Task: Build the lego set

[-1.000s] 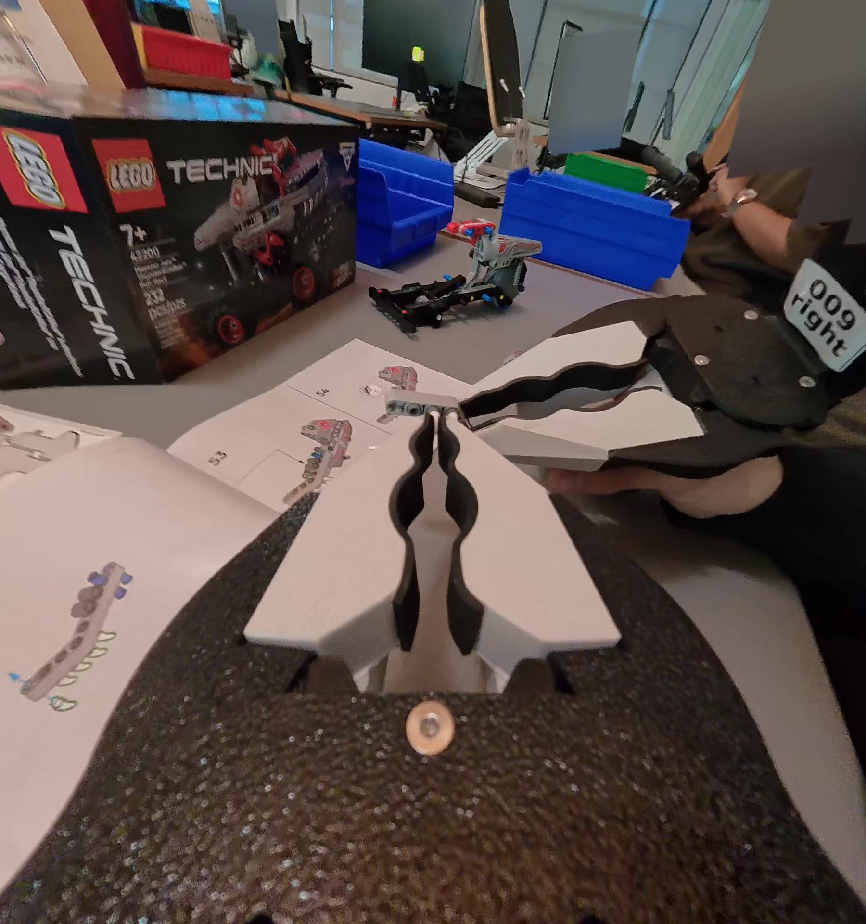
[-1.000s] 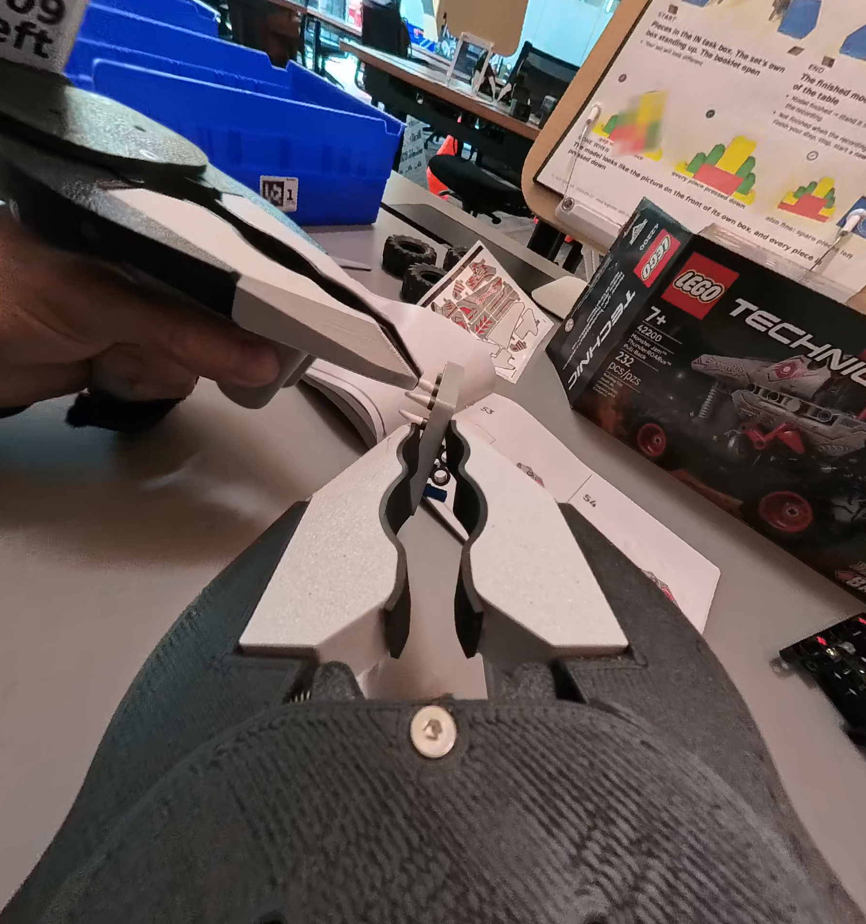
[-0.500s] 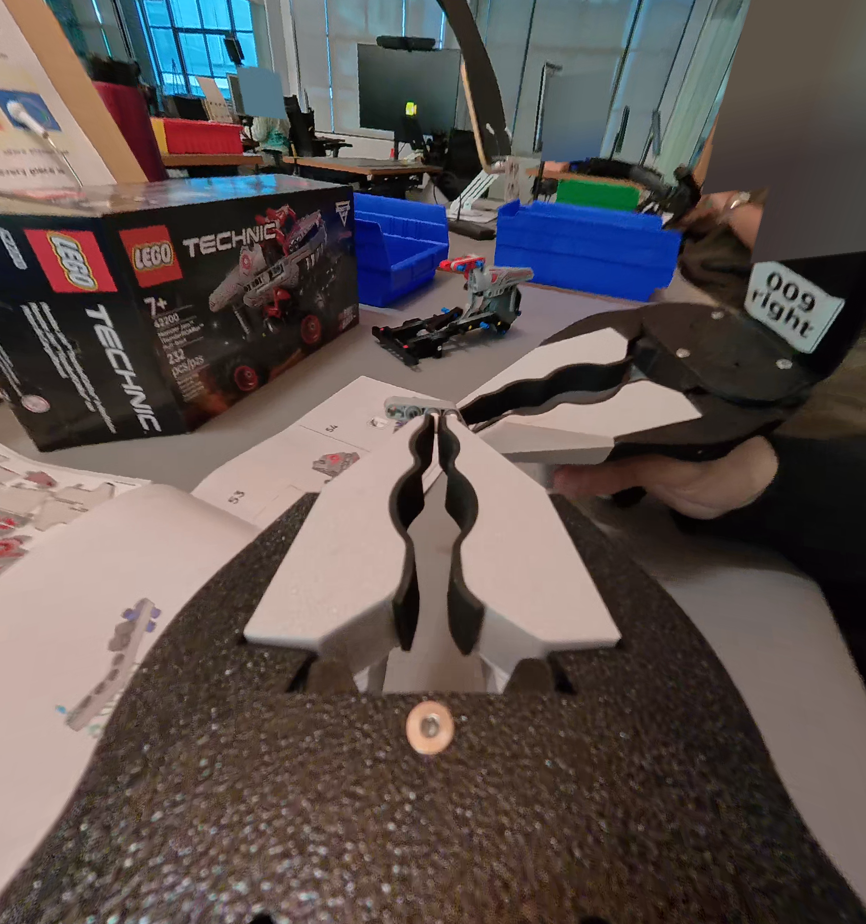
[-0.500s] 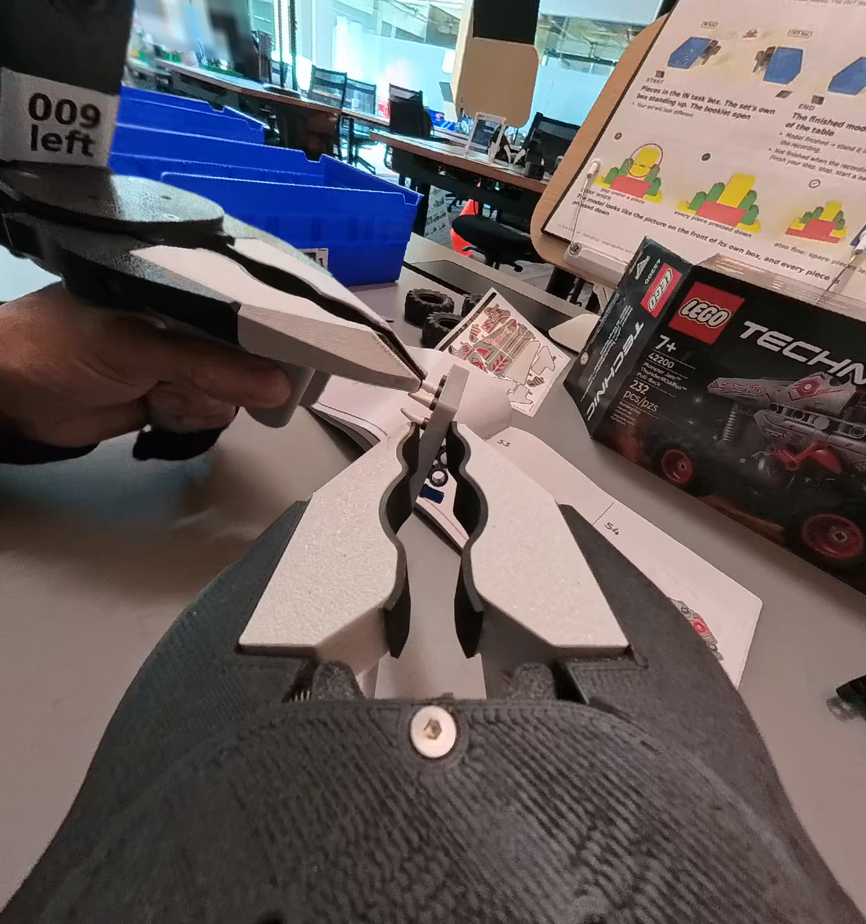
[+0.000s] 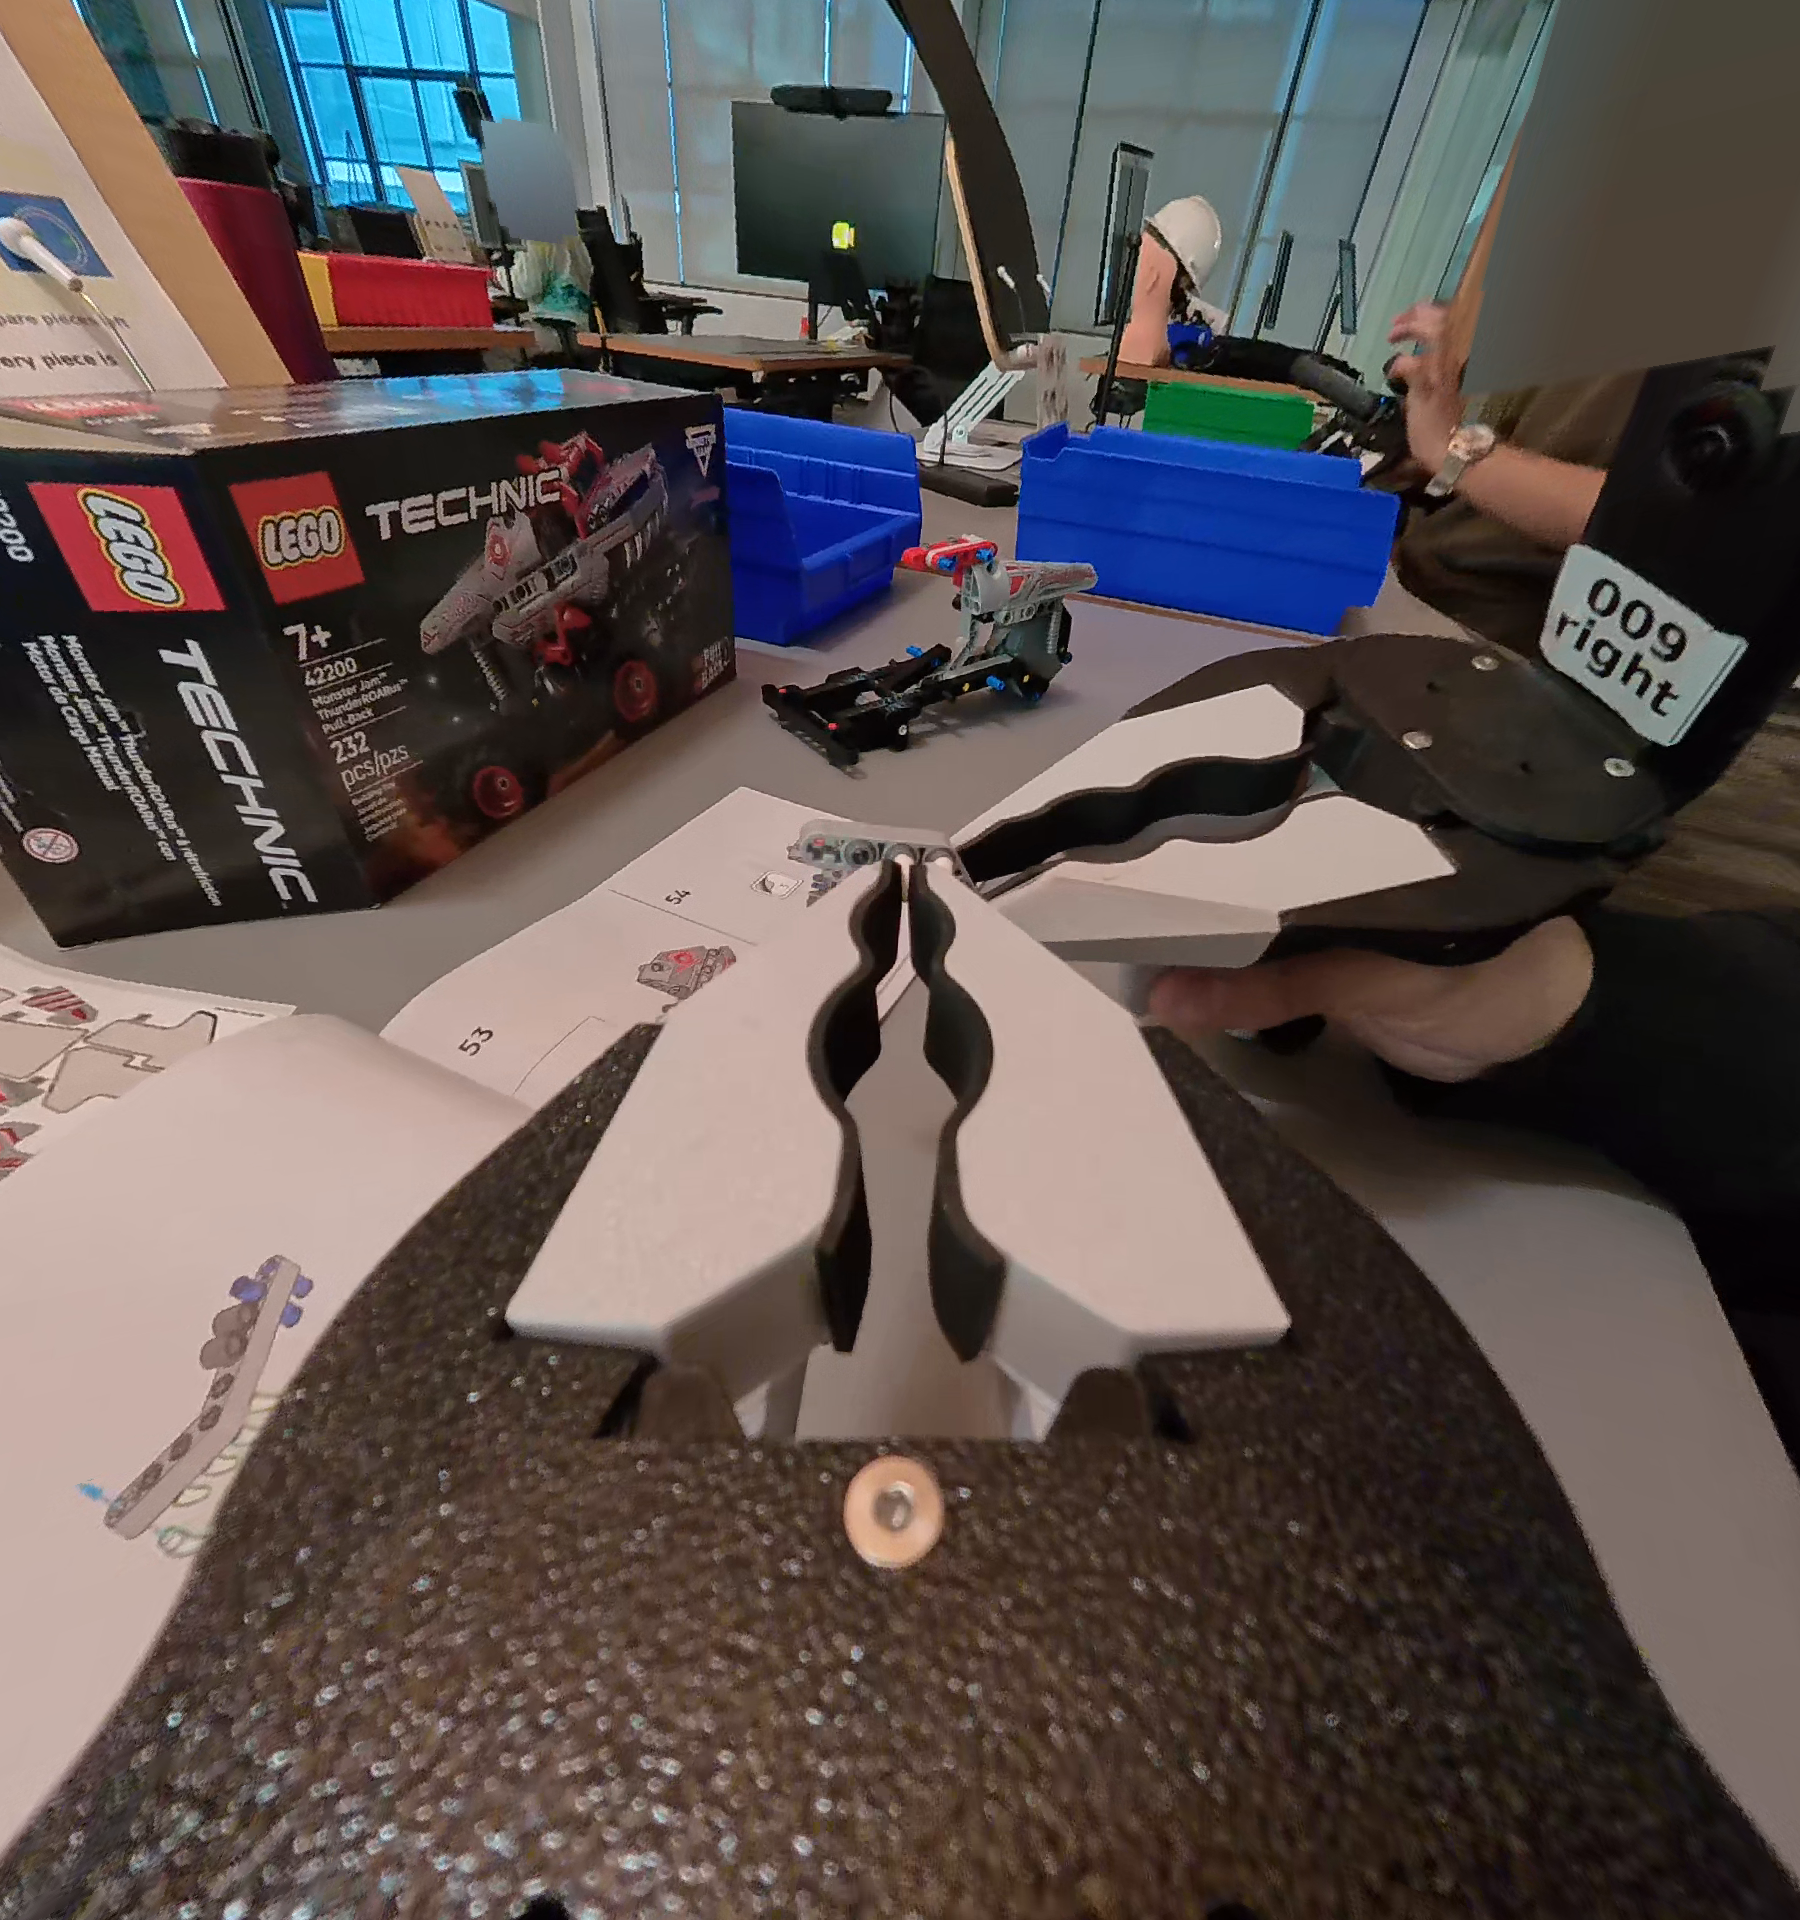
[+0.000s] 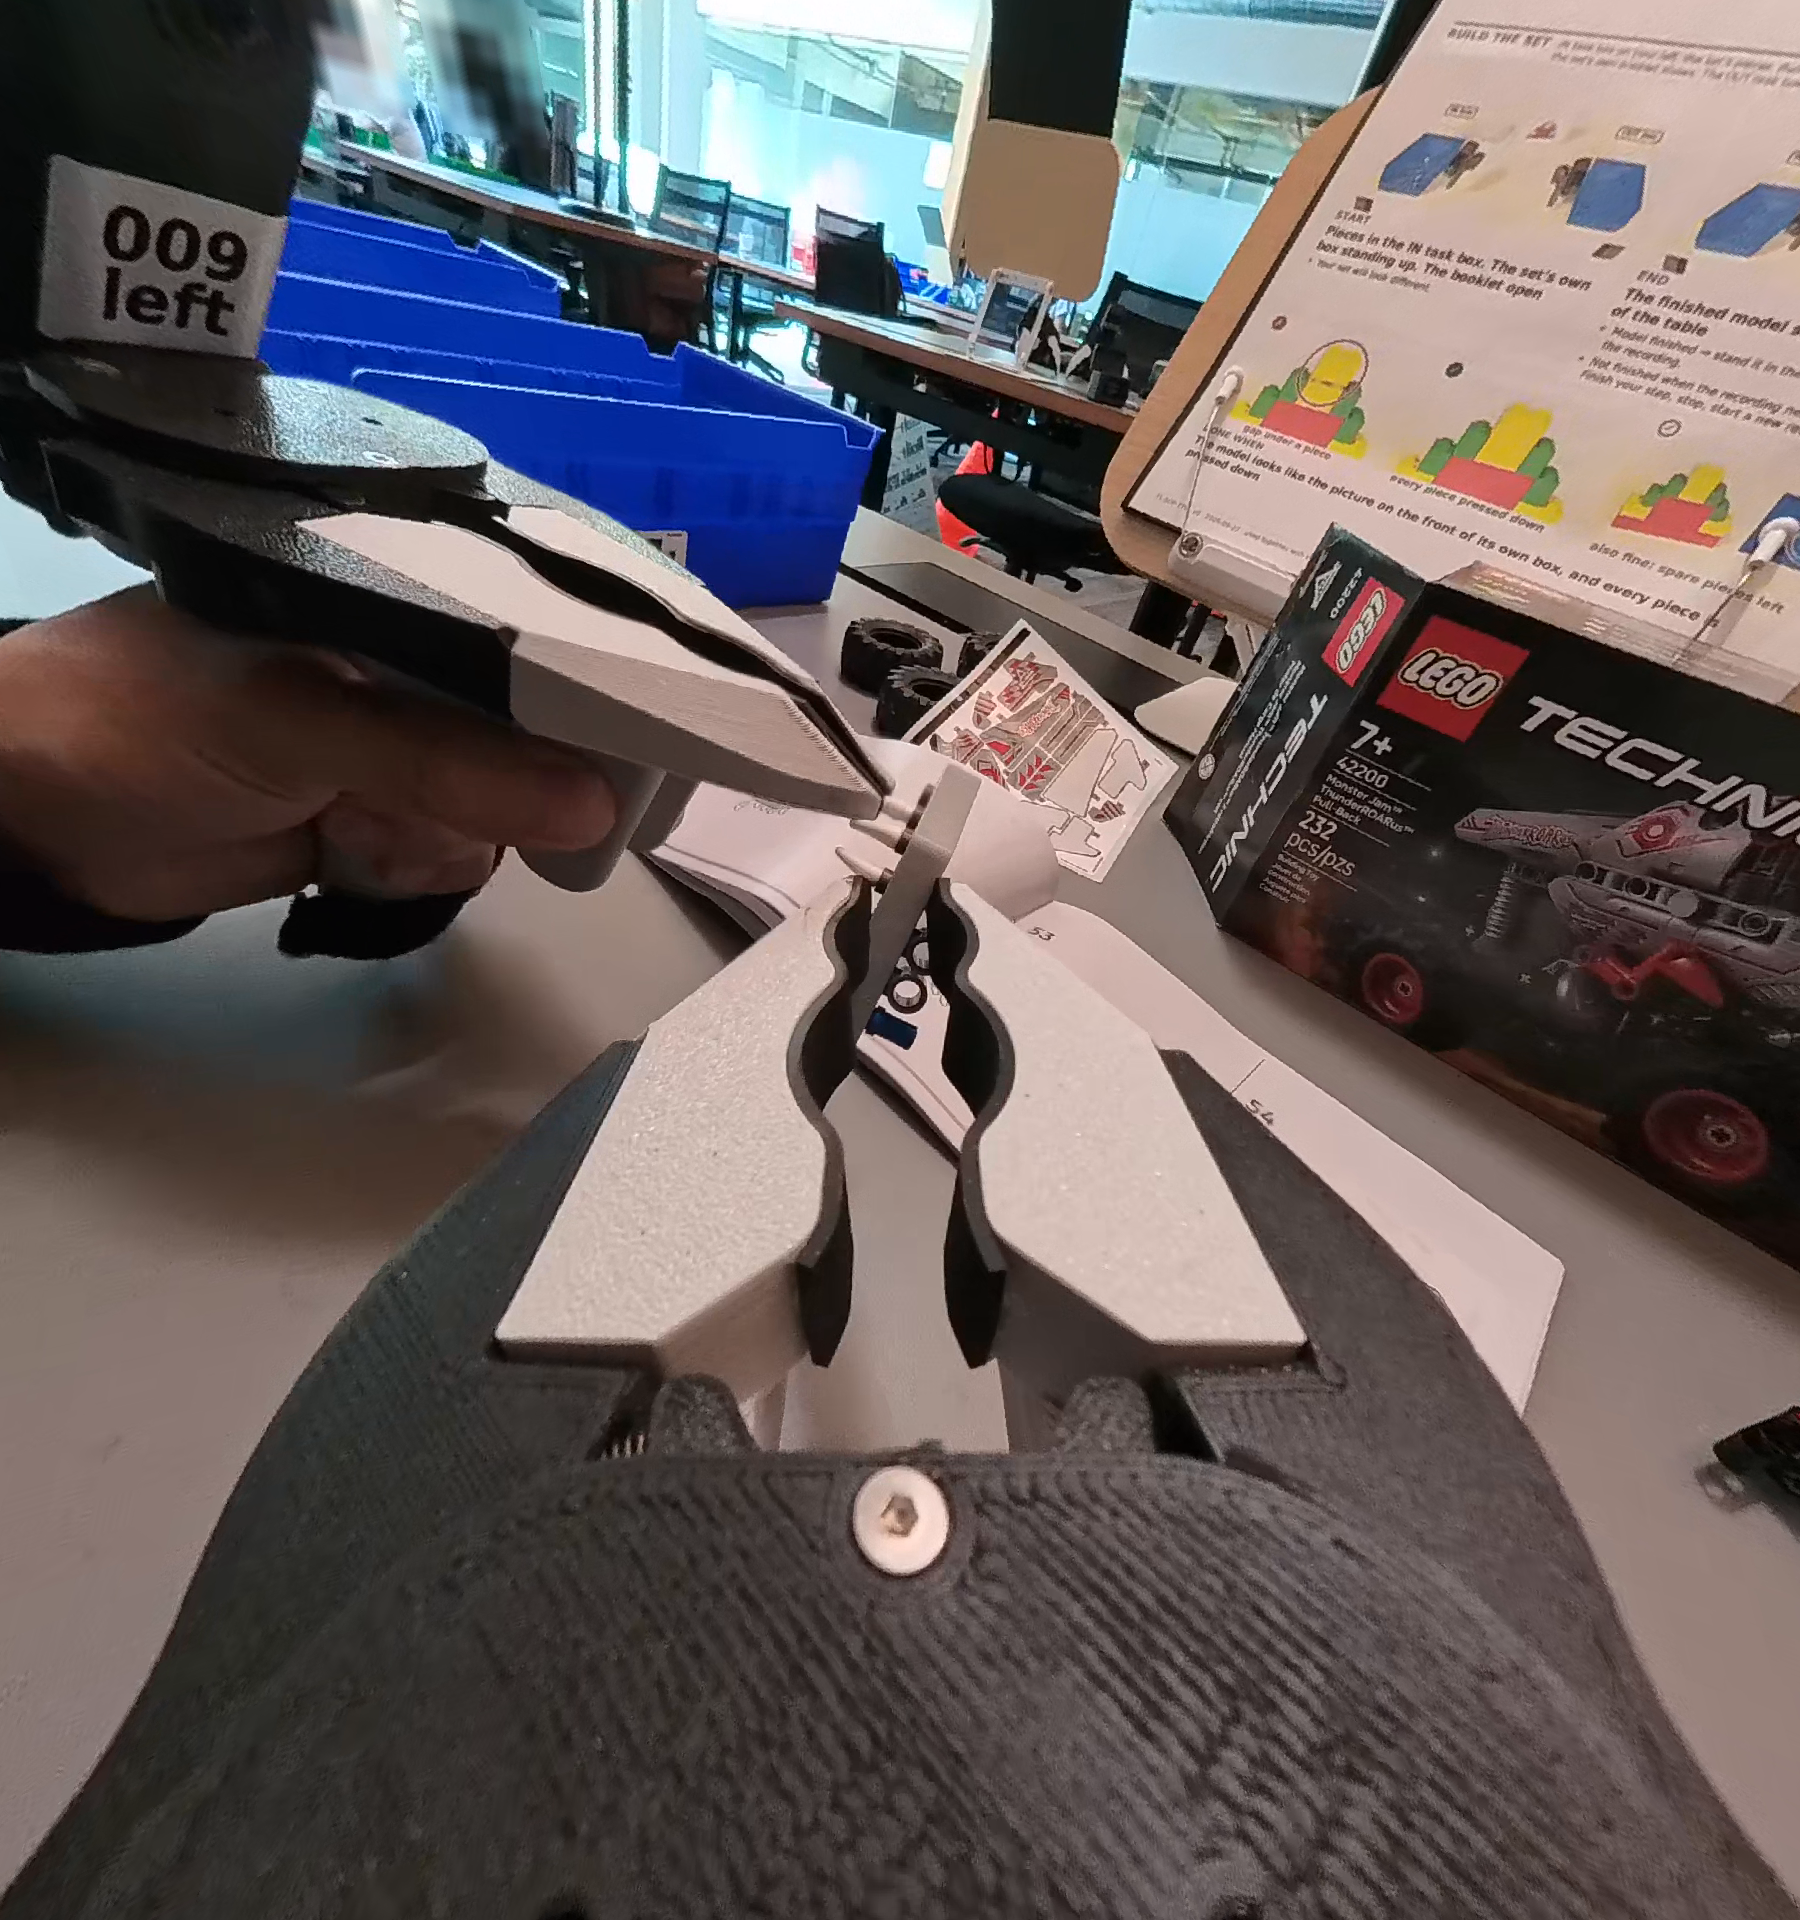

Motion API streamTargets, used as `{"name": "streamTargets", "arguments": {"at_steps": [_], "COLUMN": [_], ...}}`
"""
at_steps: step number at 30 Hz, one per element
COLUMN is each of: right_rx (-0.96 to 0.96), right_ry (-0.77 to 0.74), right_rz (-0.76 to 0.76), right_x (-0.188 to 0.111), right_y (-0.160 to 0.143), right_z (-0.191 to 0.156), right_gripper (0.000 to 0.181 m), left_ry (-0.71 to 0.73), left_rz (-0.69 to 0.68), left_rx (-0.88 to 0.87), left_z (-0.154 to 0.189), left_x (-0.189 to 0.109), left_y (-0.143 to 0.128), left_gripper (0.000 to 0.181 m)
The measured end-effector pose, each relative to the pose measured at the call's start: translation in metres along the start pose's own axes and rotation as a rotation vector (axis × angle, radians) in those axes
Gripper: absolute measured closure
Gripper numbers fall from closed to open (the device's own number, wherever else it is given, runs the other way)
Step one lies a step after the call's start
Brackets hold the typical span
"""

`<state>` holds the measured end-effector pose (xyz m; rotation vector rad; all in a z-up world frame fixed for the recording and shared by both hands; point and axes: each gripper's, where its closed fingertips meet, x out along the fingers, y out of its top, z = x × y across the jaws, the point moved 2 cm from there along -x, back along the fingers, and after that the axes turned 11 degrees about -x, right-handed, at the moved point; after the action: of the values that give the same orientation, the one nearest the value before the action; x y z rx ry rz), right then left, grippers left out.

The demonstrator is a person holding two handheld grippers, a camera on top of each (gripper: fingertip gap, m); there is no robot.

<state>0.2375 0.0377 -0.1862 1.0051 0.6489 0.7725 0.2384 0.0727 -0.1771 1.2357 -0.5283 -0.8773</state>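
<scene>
My right gripper is shut on a grey lego beam and holds it upright above the open instruction booklet. My left gripper is shut on a small white pin, and the pin's end touches the side of the beam. In the left wrist view the beam sticks out to the left of the right gripper. In the right wrist view the left gripper comes in from the left. The partly built black and grey chassis lies farther back on the table.
The black lego box stands at the left behind the booklet. Two blue bins stand at the back. A sticker sheet and black tyres lie beyond the booklet. An instruction board leans behind the box. The tips of both grippers are at nearly the same place.
Both grippers have risen a little together and still meet at the beam. Both grips are unchanged.
</scene>
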Motion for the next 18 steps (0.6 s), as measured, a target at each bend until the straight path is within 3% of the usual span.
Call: {"name": "streamTargets", "arguments": {"at_steps": [18], "right_rx": [-0.23], "right_ry": [-0.051], "right_rz": [-0.079], "right_x": [0.002], "right_y": [-0.0025], "right_z": [-0.0021], "right_gripper": [0.171], "left_ry": [-0.065], "left_rz": [0.003], "left_rx": [-0.176], "left_z": [-0.0047], "left_x": [0.0011], "left_y": [-0.0049], "left_gripper": [0.181]}}
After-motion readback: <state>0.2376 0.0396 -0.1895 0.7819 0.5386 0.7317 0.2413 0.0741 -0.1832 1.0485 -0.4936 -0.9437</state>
